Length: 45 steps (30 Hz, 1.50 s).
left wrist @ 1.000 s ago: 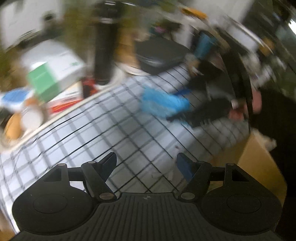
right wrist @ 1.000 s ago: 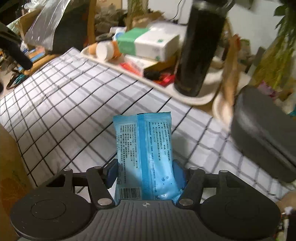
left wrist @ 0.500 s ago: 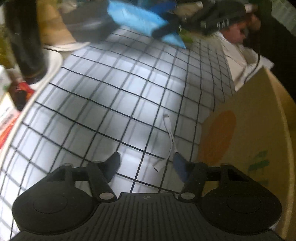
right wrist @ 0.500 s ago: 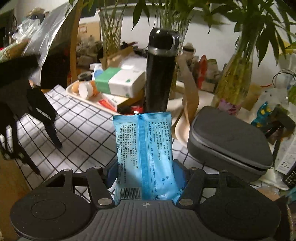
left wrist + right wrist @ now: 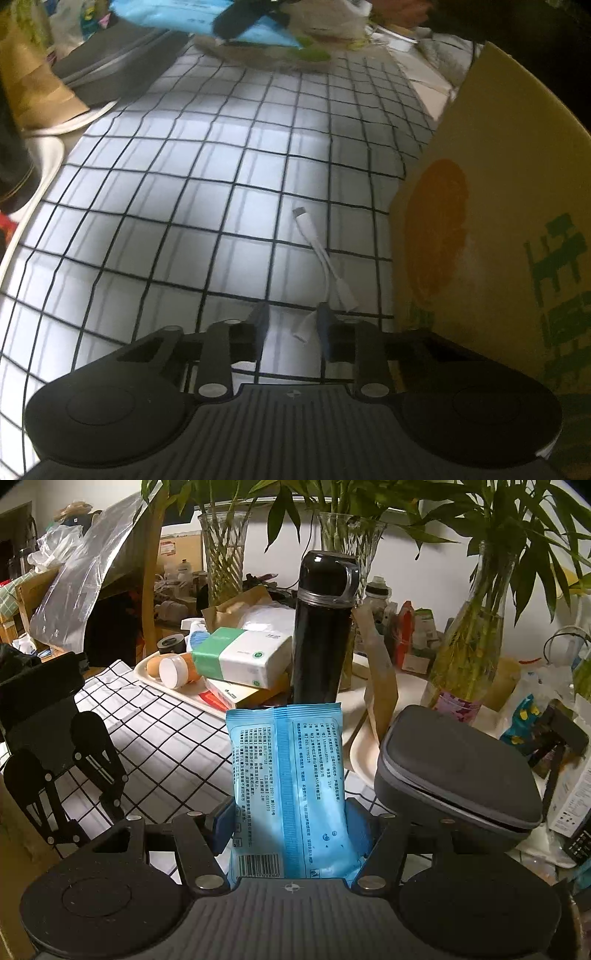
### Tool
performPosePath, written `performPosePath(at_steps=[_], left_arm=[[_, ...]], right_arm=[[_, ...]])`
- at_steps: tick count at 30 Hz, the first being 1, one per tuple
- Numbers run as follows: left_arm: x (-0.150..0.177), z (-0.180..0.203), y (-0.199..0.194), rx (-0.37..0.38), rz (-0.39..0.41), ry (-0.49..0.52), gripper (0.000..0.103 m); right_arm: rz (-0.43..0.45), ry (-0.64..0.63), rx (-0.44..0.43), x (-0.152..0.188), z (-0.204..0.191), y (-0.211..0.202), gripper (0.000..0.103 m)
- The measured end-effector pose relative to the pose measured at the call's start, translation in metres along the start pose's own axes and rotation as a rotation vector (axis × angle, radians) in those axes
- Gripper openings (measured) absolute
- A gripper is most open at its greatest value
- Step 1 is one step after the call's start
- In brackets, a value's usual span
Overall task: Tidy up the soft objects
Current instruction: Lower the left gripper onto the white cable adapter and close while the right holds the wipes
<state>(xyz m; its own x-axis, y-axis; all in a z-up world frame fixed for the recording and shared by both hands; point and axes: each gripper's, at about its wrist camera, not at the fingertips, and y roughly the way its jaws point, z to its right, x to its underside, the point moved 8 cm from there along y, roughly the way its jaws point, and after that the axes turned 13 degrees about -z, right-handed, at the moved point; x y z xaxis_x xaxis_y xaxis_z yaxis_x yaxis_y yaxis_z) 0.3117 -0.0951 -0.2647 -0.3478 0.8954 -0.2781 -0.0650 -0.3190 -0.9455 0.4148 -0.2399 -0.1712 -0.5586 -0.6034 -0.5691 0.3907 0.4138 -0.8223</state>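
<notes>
A blue wet-wipes pack (image 5: 286, 775) stands upright between the pads of my right gripper (image 5: 291, 830), which is shut on its lower part above the checked tablecloth (image 5: 166, 746). A short white adapter cable (image 5: 317, 247) lies on the cloth beside a cardboard box (image 5: 498, 221). My left gripper (image 5: 292, 319) hovers low over the cable's near plug. Its jaws are closing with the plug between them. The plug lies against the right pad, with a gap on its left. The blue pack (image 5: 177, 14) shows blurred at the top of the left wrist view.
A black flask (image 5: 323, 627), a tissue box (image 5: 240, 657) and small items crowd a white tray (image 5: 173, 690) at the back. A grey zip case (image 5: 454, 768) lies to the right. Glass vases with plants (image 5: 469, 657) line the wall. The cardboard box borders the cable closely.
My left gripper dropped toward the cloth, rolled, and narrowed its jaws around the cable's end. My right gripper rose a little and tilted up, with the blue pack still in it.
</notes>
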Motion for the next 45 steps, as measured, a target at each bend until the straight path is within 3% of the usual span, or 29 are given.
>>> performPosePath(at_steps=[7,14,17,20,24,28,37,45], left_arm=[[0.002,0.008,0.003,-0.021,0.007,0.056,0.013],[0.006,-0.009,-0.005,-0.168,-0.019,0.022,0.011],[0.010,-0.015,-0.008,-0.196,-0.030,-0.005,0.012],[0.011,-0.014,-0.006,-0.190,-0.040,0.005,0.022],[0.011,-0.012,-0.004,-0.206,-0.036,0.021,0.022],[0.010,-0.015,-0.003,-0.218,-0.048,-0.005,0.012],[0.021,-0.023,-0.013,-0.271,-0.057,-0.099,0.011],[0.025,-0.027,-0.049,-0.354,0.001,-0.217,0.010]], right_arm=[[-0.006,-0.003,0.000,0.001,-0.001,0.002,0.065],[-0.008,-0.009,0.004,0.000,-0.002,0.001,0.065],[-0.004,-0.005,0.010,0.000,-0.001,0.000,0.065],[-0.002,-0.003,0.010,-0.001,-0.001,-0.001,0.065],[0.000,-0.002,0.011,-0.001,-0.002,-0.002,0.065],[0.003,0.002,0.014,-0.002,-0.002,-0.005,0.065],[0.000,-0.006,0.026,-0.001,-0.010,-0.015,0.065],[0.014,-0.021,0.040,-0.004,-0.024,-0.030,0.065]])
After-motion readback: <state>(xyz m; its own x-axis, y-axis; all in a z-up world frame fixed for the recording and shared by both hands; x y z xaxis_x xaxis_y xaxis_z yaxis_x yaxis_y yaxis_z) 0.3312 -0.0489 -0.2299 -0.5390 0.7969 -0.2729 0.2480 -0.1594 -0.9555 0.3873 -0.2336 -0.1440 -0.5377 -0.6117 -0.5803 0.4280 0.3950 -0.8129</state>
